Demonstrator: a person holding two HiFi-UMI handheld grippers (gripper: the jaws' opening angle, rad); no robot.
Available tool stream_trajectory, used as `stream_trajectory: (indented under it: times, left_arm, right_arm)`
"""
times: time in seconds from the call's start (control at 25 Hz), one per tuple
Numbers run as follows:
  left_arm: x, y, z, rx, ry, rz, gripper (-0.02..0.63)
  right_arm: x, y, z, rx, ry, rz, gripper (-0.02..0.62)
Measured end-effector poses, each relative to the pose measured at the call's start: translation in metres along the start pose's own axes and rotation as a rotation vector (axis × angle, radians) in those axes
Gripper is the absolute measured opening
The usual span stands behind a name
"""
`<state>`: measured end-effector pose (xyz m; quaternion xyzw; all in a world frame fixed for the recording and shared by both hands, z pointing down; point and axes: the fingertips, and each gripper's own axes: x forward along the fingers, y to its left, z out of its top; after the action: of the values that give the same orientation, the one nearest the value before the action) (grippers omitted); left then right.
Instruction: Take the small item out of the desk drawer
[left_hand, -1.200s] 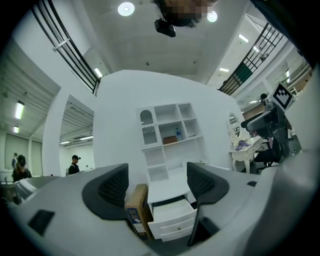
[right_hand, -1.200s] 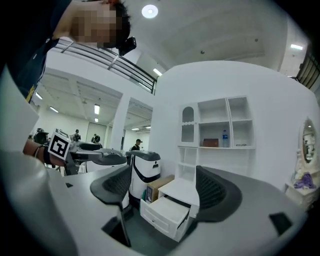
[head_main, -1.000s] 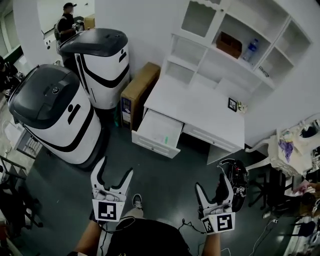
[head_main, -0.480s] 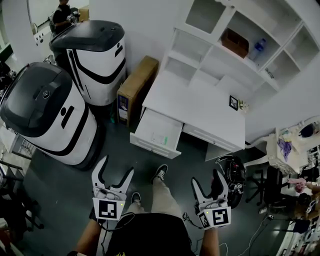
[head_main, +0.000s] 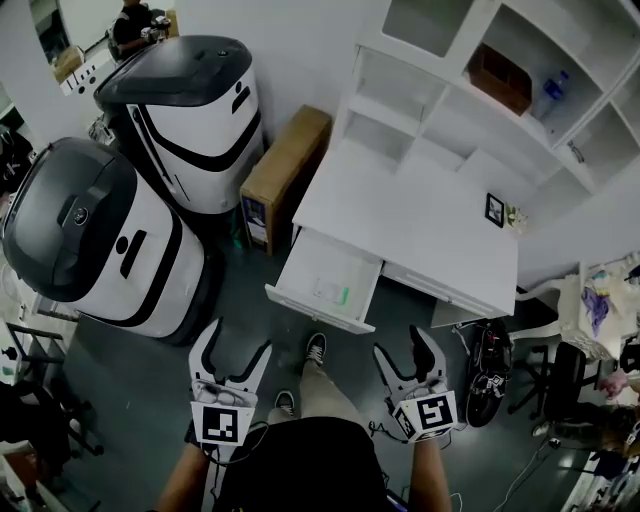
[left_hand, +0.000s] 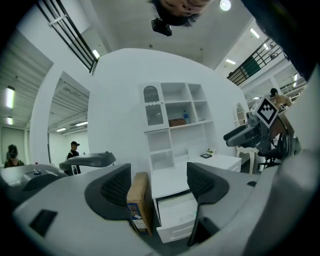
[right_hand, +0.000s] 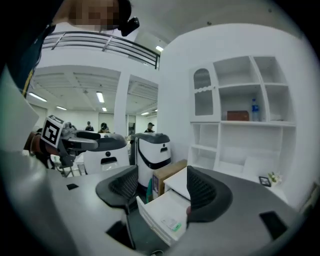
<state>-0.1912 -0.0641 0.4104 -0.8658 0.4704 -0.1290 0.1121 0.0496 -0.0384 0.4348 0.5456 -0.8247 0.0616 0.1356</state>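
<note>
Both grippers are held low over the floor, short of the counter (head_main: 400, 215).

- The left gripper (head_main: 236, 338) is released: jaws spread wide, nothing between them.
- The right gripper (head_main: 402, 343) is also released: jaws apart and closing, nothing between them.
- The drawer (head_main: 325, 282) stands pulled out, ahead of and between the two grippers, well apart from both.
- The small green item (head_main: 342, 296) lies inside the drawer near its front panel, just beside a white card (head_main: 325, 291). It is ahead-left of the right gripper.
- A cardboard box (head_main: 285, 175) stands ahead of the left gripper, by the counter's left side.
- A shoe (head_main: 315, 348) shows between the grippers.
</note>
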Motion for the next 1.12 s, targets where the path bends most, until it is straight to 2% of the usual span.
stream_trajectory:
  times: [0.08,0.24,0.36,0.48,0.6,0.8,1.12]
  left_arm:
    - [0.036,-0.009,-0.013,-0.028,0.035,-0.018,0.354]
    - [0.105,-0.032,-0.037,-0.071,0.102,-0.053,0.354]
    - [0.151,-0.049,-0.072,-0.14,0.226,-0.105,0.354]
    - [0.194,-0.059,-0.099,-0.172,0.337,-0.133,0.354]
    - [0.224,-0.066,-0.119,-0.22,0.367,-0.105,0.354]
    - [0.253,-0.069,-0.164,-0.288,0.475,-0.076,0.354]
    - [0.277,-0.064,-0.225,-0.378,0.538,-0.025,0.354]
  right_arm:
    - [0.031,-0.02,-0.009,-0.01,0.044,0.071,0.316]
    - [0.087,-0.062,-0.035,-0.066,0.138,0.143,0.311]
    - [0.128,-0.089,-0.067,-0.112,0.223,0.2,0.311]
    - [0.17,-0.112,-0.107,-0.184,0.299,0.256,0.311]
    - [0.2,-0.12,-0.145,-0.228,0.387,0.345,0.311]
    - [0.248,-0.119,-0.214,-0.273,0.531,0.469,0.311]
    - [0.324,-0.098,-0.333,-0.308,0.75,0.573,0.349]
